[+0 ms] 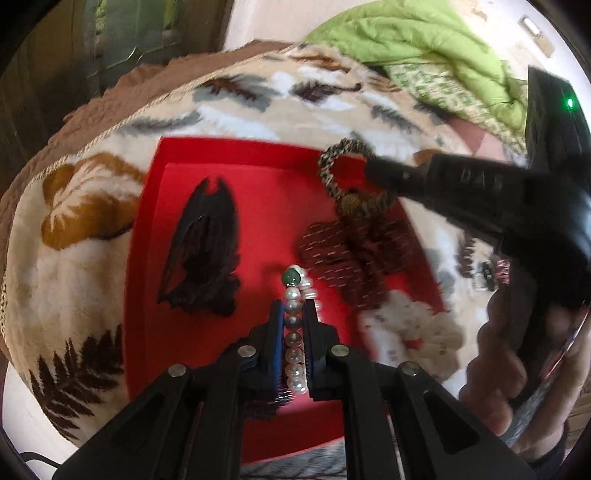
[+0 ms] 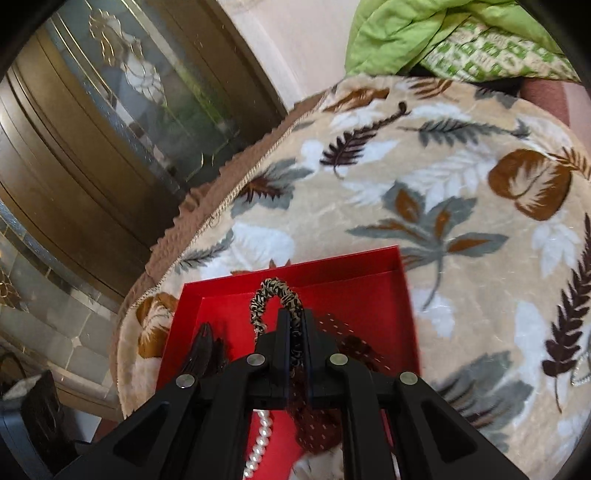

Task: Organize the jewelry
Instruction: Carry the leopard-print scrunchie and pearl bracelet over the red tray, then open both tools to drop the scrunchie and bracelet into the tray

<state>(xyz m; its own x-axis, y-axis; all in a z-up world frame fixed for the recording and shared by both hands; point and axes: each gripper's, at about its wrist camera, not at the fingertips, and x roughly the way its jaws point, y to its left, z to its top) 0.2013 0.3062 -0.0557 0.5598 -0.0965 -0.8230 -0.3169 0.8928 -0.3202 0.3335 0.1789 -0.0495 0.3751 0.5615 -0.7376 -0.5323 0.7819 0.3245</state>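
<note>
Left wrist view: we are holding pearl strand (image 1: 294, 332) pinched in left gripper (image 1: 294, 314), hanging over red box (image 1: 229, 147). Right gripper (image 2: 295, 325) is clamping patterned scrunchie (image 2: 275, 295) above same box. Black hair clip (image 1: 203, 243) and maroon scrunchie (image 1: 347, 251) are already lying inside. We are judging task partway: both held pieces still need setting down.

A bed is covered by a beige blanket (image 2: 424, 192) printed with brown, grey and white leaves. At its far side a crumpled green quilt (image 1: 417, 40) is piled against a pale pink wall (image 2: 295, 33). A brown-framed door with patterned glass (image 2: 110, 122) is seen beside the bed.
</note>
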